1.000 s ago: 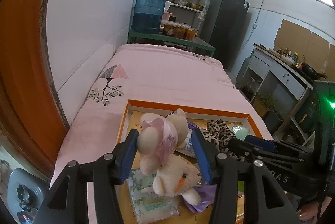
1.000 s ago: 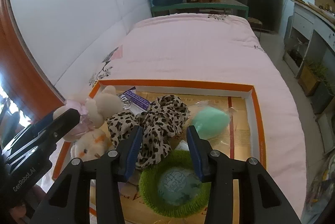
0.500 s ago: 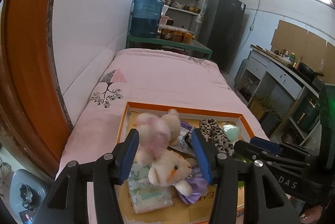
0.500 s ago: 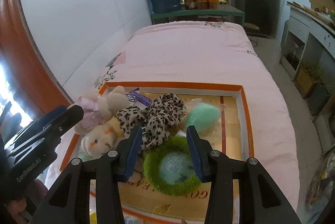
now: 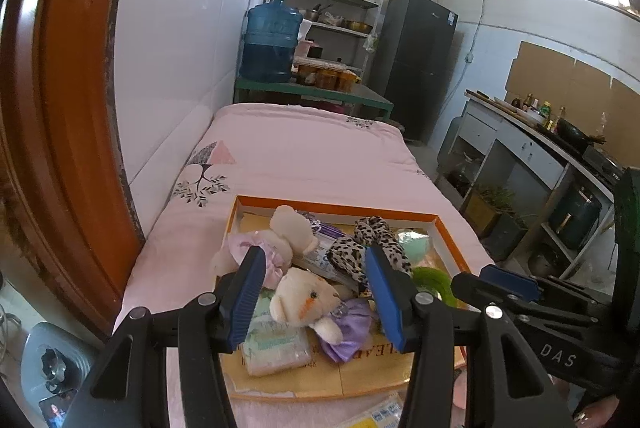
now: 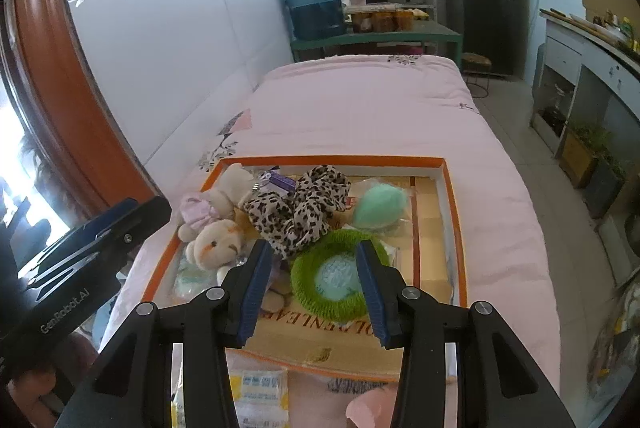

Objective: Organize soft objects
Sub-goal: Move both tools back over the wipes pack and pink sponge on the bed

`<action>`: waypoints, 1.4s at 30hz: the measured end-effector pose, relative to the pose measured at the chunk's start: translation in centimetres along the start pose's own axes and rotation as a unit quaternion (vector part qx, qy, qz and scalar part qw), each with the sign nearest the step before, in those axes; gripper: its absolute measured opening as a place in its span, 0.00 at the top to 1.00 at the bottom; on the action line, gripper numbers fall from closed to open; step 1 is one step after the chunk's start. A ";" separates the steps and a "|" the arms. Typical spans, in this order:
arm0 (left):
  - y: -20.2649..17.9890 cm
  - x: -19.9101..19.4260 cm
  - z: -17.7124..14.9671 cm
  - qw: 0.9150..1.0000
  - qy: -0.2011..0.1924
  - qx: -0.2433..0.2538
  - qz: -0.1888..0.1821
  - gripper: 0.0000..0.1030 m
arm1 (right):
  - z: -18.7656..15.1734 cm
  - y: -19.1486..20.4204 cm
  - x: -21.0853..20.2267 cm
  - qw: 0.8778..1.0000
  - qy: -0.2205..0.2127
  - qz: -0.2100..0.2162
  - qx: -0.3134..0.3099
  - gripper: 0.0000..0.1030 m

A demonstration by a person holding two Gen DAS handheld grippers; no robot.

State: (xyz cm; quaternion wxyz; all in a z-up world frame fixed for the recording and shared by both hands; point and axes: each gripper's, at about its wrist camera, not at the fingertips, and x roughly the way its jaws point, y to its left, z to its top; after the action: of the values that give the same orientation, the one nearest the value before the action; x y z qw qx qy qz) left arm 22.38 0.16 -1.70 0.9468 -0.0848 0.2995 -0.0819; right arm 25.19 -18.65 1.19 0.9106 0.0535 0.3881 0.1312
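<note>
So right now I've got both claws hanging above the orange-rimmed tray [image 6: 452, 212] that sits on the pink bed [image 6: 360, 108]. Left claw [image 5: 316, 292] is spread with nothing in it, right claw [image 6: 316, 284] is spread and empty too.

All the soft stuff is piled inside the tray. The two cream plush bears [image 5: 304, 302] are lying against the left rim, one wearing pink, the other on top of a purple cloth [image 5: 348, 332] and a pack of wipes [image 5: 276, 344]. The leopard-print scarf [image 6: 300, 208] is bunched in the middle, the mint sponge [image 6: 378, 206] in its clear wrap is off to the right, and the fuzzy green ring [image 6: 332, 280] is nearest me, right under the right claw.

What worries me: everything overlaps. If I pinch the scarf, I reckon a fold will drag the bear or the ring along with it. The bears are squishy, so a shallow bite on an ear could slip. And the two claws are close together, so reaching for the middle with both could bump them.
</note>
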 end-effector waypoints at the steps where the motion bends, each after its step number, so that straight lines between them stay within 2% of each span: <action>1: 0.0 -0.3 -0.1 1.000 -0.001 0.000 -0.001 0.50 | -0.1 0.0 -0.4 1.000 -0.002 0.000 0.000 0.56; 20: -0.6 -5.9 -1.7 1.000 -0.011 0.002 -0.021 0.50 | -3.8 0.8 -6.8 1.000 -0.025 -0.009 -0.010 0.56; 29: -0.6 -8.3 -3.4 0.999 -0.011 0.011 -0.045 0.50 | -6.3 0.6 -9.2 1.000 -0.028 -0.011 -0.004 0.56; 39: -0.8 -9.2 -6.8 0.998 0.000 0.021 -0.063 0.50 | -9.2 0.1 -9.2 1.000 -0.009 -0.015 0.010 0.55; 41: -0.7 -9.2 -7.7 0.998 0.004 0.021 -0.063 0.50 | -9.9 0.0 -8.9 1.000 -0.003 -0.022 0.013 0.53; 42: -0.7 -9.1 -7.9 0.998 0.005 0.021 -0.062 0.50 | -10.2 -0.1 -8.8 1.000 -0.002 -0.025 0.014 0.48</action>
State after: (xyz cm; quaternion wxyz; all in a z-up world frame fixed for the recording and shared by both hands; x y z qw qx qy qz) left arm 10.36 0.49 -2.93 0.9399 -0.0824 0.2970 -0.1469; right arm 12.04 -21.24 0.22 0.9134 0.0569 0.3897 0.1028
